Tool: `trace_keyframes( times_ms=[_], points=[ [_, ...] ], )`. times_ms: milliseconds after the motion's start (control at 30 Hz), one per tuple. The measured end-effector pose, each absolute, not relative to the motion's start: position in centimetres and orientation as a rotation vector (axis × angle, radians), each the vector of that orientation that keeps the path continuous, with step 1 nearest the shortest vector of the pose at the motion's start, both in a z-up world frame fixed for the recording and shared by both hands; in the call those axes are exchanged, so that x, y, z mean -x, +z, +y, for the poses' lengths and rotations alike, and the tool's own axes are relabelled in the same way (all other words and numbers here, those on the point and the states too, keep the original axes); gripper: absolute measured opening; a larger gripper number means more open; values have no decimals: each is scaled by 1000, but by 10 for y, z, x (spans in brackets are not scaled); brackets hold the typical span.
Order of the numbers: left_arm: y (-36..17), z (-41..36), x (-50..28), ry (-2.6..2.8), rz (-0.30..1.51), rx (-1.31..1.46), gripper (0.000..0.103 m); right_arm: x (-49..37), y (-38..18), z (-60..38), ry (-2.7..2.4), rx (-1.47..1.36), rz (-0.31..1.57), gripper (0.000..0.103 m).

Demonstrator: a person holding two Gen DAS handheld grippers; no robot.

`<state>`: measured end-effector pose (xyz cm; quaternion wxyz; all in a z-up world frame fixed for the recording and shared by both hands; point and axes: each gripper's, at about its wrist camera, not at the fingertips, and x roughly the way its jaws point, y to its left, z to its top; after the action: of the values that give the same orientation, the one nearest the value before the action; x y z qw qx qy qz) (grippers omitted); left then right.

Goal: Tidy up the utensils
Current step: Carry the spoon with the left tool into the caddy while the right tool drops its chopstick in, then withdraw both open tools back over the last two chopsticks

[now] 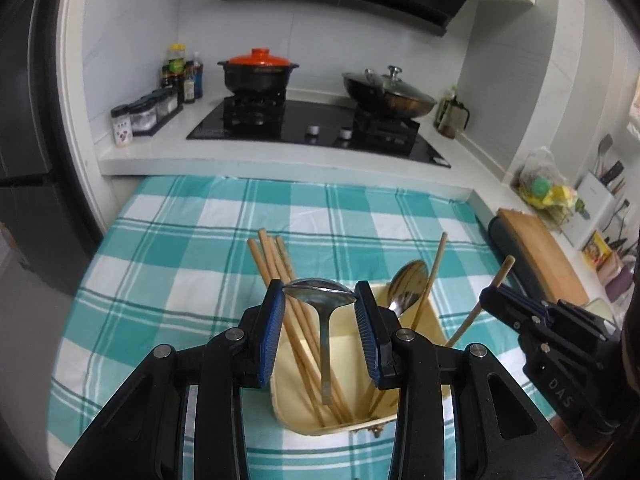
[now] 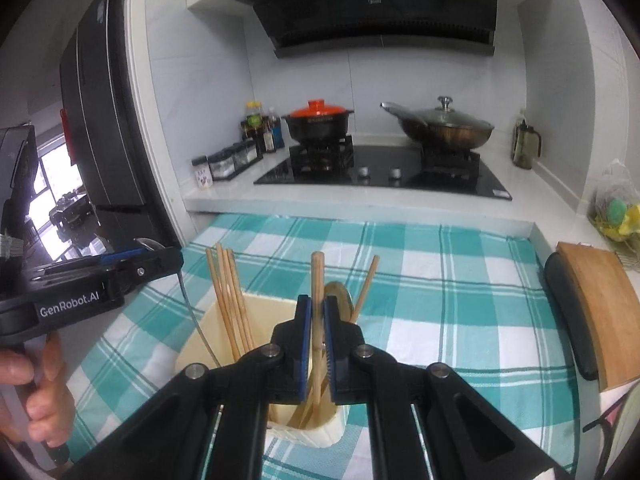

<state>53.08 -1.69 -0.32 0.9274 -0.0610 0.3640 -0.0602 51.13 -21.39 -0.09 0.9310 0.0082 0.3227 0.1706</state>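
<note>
Right gripper (image 2: pixel 316 344) was pinching a chopstick (image 2: pixel 318 280) right over the holder (image 2: pixel 320 432), so I'd lower it straight in before letting go. Left gripper (image 1: pixel 320 312) sat wide around the ladle (image 1: pixel 320 292), which already stood inside the holder.

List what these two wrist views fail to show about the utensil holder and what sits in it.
- Left wrist view: the cream plastic utensil holder has its front corners hidden by the left hand-held gripper, open around the steel ladle.
- Right wrist view: the right hand-held gripper, shut on a wooden chopstick, hides the holder's inside and the chopstick's lower end.
</note>
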Motion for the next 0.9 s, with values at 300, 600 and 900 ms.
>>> trace_keyframes(
  times_ms=[300,600,900],
  points=[
    [-3,4,-492,-117,759,57,65,-511,0,-233,328,-126,705,19],
    [-48,44,-325,-151,833,-137,84,-376,-11,-272,337,-16,717,35],
    [-147,47,-217,-71,943,117,84,-217,-126,-281,187,-61,751,35]
  ],
)
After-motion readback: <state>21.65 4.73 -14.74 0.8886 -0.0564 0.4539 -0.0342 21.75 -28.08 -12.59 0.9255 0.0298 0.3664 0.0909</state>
